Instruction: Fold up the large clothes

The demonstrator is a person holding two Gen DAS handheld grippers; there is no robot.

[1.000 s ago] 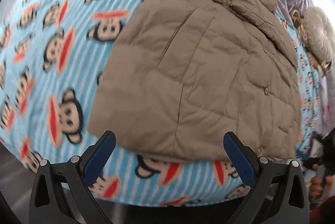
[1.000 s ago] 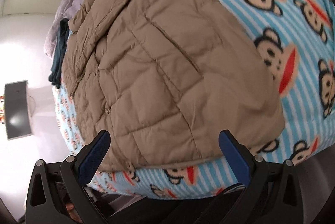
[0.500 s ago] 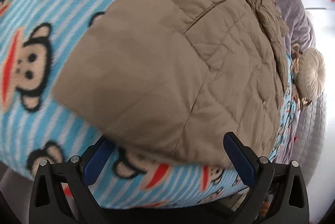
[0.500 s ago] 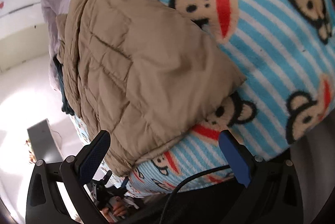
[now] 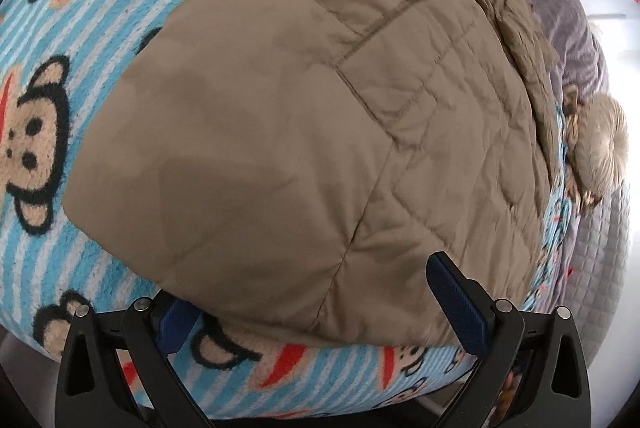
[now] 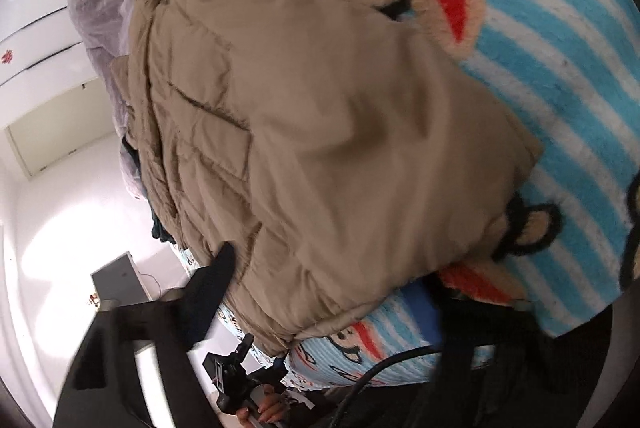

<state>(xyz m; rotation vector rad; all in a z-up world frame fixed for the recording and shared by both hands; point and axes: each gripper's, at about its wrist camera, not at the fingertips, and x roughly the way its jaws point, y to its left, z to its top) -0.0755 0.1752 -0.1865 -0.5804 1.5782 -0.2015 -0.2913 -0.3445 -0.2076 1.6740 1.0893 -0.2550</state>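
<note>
The tan quilted jacket (image 5: 304, 115) lies on the monkey-print blanket (image 5: 48, 260). Left gripper (image 5: 316, 308): jaws wide open, jacket hem between them, nothing clamped. Right gripper (image 6: 320, 292): jaws straddle the jacket edge; closure cannot be determined

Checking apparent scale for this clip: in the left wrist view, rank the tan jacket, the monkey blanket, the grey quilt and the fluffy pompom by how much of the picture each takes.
1. tan jacket
2. monkey blanket
3. grey quilt
4. fluffy pompom

The jacket hides much blanket, and lies nearest the lens.
</note>
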